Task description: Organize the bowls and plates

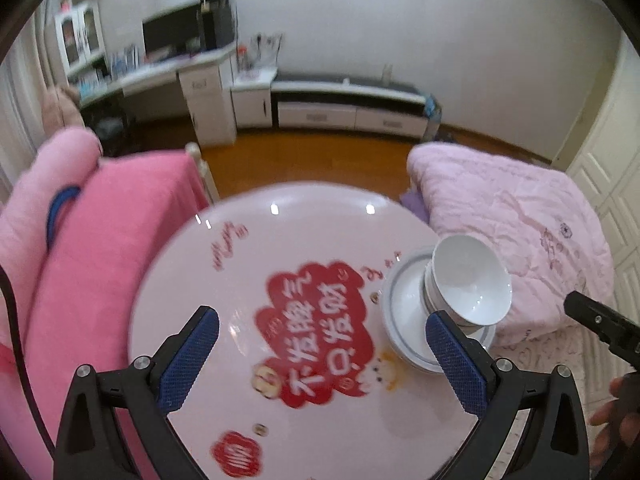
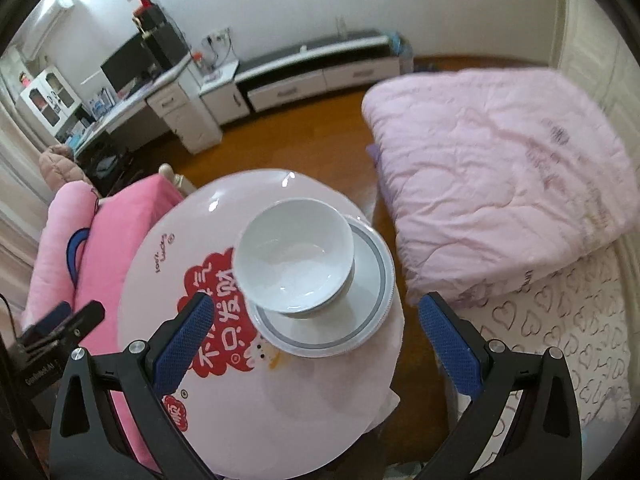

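A stack of white bowls (image 1: 470, 284) (image 2: 294, 258) rests on a stack of white plates with a grey ring (image 1: 400, 312) (image 2: 360, 312), near the right edge of a round pink table (image 1: 280, 240) (image 2: 280, 400). My left gripper (image 1: 322, 354) hangs open above the table's red print, left of the stack, with nothing between its blue pads. My right gripper (image 2: 316, 340) is open too, high over the plates, holding nothing. The right gripper's black body (image 1: 600, 324) shows at the far right of the left wrist view, and the left gripper's body (image 2: 60, 328) at the left of the right wrist view.
A pink cushioned seat (image 1: 100, 248) (image 2: 112, 240) presses against the table's left side. A bed with a folded pale pink quilt (image 1: 512, 232) (image 2: 492, 168) lies to the right. Wooden floor, a white desk (image 1: 192, 92) and a low cabinet (image 1: 348, 108) stand beyond.
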Available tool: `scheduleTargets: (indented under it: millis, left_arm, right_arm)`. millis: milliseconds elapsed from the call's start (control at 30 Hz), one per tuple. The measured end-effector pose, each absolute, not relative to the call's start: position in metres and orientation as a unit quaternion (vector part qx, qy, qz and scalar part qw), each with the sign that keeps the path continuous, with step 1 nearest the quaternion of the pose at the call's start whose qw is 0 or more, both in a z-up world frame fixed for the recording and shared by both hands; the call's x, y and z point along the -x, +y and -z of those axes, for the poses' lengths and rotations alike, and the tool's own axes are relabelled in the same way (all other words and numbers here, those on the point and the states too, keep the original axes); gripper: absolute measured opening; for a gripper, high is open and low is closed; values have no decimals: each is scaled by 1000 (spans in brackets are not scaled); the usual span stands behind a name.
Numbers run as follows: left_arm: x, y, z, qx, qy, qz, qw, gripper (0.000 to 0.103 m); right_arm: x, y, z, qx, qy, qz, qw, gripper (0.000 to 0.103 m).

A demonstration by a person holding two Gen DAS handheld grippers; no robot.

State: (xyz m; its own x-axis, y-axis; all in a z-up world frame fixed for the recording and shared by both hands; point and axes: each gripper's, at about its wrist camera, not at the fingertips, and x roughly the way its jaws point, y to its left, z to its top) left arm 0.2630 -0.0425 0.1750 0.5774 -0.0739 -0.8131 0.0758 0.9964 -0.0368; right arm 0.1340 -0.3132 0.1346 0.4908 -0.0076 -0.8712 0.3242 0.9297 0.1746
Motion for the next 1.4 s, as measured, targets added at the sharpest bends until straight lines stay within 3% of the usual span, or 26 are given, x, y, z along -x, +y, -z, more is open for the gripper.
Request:
scheduleTargets:
  millis: [133, 300, 767, 900, 1400]
  left_arm:
    - [-218, -24, -192, -11, 409, 35, 912, 102]
    - [-174, -12, -175, -20, 358, 9, 934, 102]
    - [-42, -21, -32, -6, 207, 15, 978, 102]
    - [1, -28, -10, 7, 221, 3, 975, 102]
    - [119, -40, -59, 8, 196, 17, 980, 102]
  right_arm:
    - [-116, -281, -142, -126, 474, 95, 866, 103]
    - [-93, -254, -126, -73, 432, 104, 893, 103]
    - [-4, -236, -9, -12, 296, 114, 948, 103]
    - [31, -227, 4, -15, 296, 106, 949, 103]
    - [99, -228, -56, -22, 224, 111, 968, 103]
